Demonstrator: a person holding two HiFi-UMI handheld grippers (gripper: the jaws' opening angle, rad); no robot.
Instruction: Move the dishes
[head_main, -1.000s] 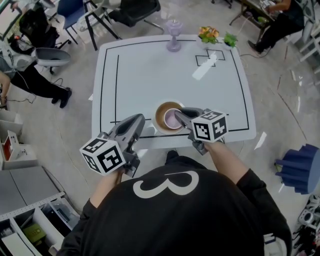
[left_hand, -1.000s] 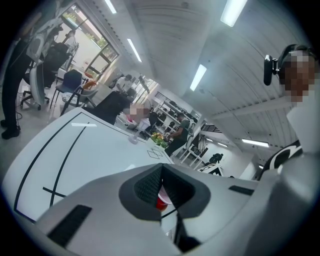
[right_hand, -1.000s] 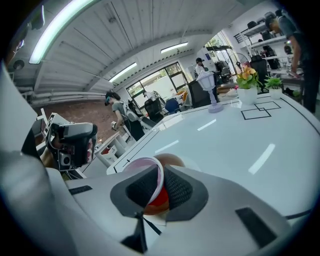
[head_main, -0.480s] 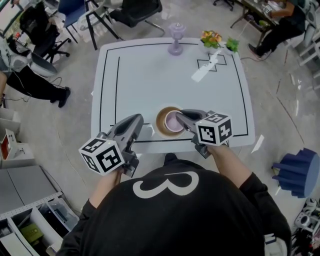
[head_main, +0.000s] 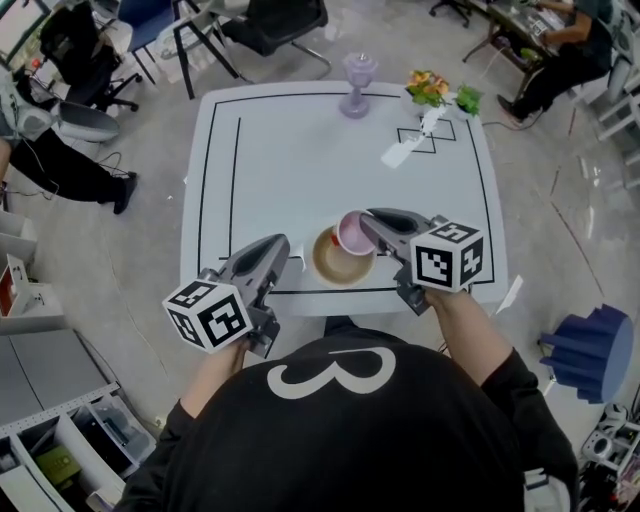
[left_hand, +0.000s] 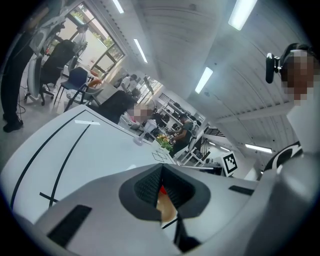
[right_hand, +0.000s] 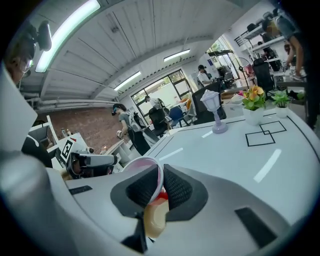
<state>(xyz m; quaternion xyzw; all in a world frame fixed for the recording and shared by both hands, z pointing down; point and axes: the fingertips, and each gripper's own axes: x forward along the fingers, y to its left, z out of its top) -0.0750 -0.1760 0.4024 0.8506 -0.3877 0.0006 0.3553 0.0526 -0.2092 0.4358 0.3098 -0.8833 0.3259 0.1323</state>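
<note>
1. My right gripper (head_main: 370, 222) comes in from the table's 5 o'clock side. Its fingers (right_hand: 177, 187) are pinched on the rim of the pink cup (head_main: 352, 233), one pad inside the wall and one outside.
2. The cup hangs tilted in that grip, its mouth turned toward 10 o'clock. It sits over the 1 o'clock edge of the brown plate (head_main: 335, 265). I cannot tell from the head view whether its base touches the plate.
3. The plate lies flat on the white table (head_main: 300, 160), close to the near edge at about 6 o'clock, just inside the black line that runs round the top.
4. My left gripper (head_main: 283, 245) sits at the plate's 9 o'clock, just beside the rim. Its fingers (left_hand: 147, 187) are pressed together with nothing between them; only a sliver of the plate shows beyond the tips.
5. At the table's 12 o'clock edge stands a purple goblet (head_main: 358, 85), upright.
6. At about 1 o'clock are a pot of flowers (head_main: 428, 88) and a small green plant (head_main: 466, 98), side by side, with black square outlines (head_main: 420, 140) marked on the table just in front of them.
7. All three stand well apart from the plate and cup.
</note>
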